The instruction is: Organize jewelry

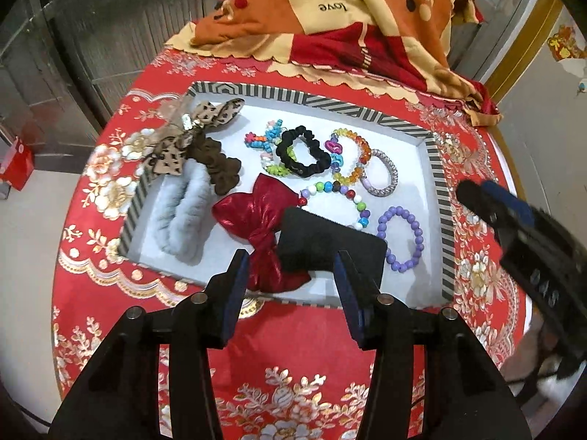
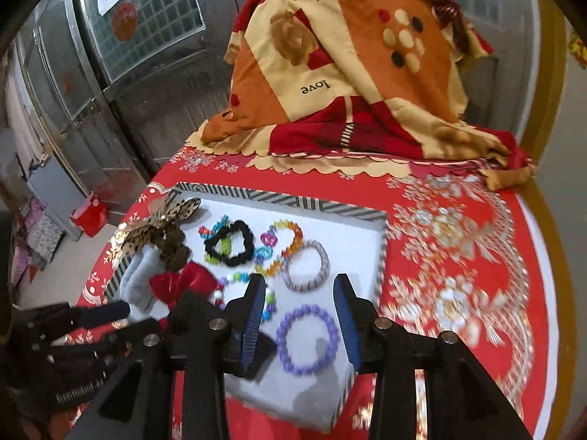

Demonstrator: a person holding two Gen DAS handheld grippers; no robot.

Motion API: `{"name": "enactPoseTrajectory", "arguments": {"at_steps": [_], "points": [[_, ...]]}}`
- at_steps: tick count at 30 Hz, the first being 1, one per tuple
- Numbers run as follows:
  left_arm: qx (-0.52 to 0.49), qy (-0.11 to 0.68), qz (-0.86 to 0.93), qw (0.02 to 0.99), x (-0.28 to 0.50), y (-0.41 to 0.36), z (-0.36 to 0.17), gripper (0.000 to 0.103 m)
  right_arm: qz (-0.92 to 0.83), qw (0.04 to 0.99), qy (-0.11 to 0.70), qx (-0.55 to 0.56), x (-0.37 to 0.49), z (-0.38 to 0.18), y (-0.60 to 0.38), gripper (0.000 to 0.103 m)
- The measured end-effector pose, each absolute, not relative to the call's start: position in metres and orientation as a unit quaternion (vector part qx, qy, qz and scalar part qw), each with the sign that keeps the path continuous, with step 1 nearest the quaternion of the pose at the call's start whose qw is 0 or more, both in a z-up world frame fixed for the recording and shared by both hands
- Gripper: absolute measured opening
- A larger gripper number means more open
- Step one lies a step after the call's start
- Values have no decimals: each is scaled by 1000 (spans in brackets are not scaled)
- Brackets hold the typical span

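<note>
On the round table's red floral cloth (image 1: 293, 396) sits one shallow tray (image 1: 438, 198) with a striped rim and white floor, holding all the jewelry. Counted inside: five bead or stone bracelets, namely a purple bracelet (image 1: 400, 239) near the tray's right edge, a multicolour bead strand (image 1: 345, 192), an amber-and-green ring (image 1: 357, 154), a silver sparkly band (image 1: 383, 172) and a bright turquoise-and-green one (image 1: 273, 143) partly under a black scrunchie (image 1: 304, 152). One brown scrunchie (image 1: 220, 167), one pale furry scrunchie (image 1: 183, 216), one leopard-print bow (image 1: 183, 135) on the left rim, one shiny red bow (image 1: 264, 234) and one black pad (image 1: 330, 245) lie toward the near edge. The left gripper (image 1: 291, 282) hangs above the near rim, jaws well apart and empty. The right gripper (image 2: 299, 315) hovers over the purple bracelet, jaws parted, gripping nothing. One patterned blanket (image 2: 348, 73) is heaped at the far edge; metal-framed glass doors (image 2: 139, 18) stand behind.
</note>
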State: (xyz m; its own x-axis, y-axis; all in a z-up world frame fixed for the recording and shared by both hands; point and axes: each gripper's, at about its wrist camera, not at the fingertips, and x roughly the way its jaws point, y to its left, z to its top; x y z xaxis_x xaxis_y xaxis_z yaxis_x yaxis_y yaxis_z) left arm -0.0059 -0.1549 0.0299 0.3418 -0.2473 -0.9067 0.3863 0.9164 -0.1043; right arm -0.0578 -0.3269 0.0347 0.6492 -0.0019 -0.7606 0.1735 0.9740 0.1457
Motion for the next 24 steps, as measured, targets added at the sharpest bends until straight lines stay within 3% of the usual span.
{"name": "enactPoseTrajectory", "arguments": {"at_steps": [24], "points": [[95,436,-179,877,-60,-103,96,47,-63,910,388,133,-148,69,-262,41]]}}
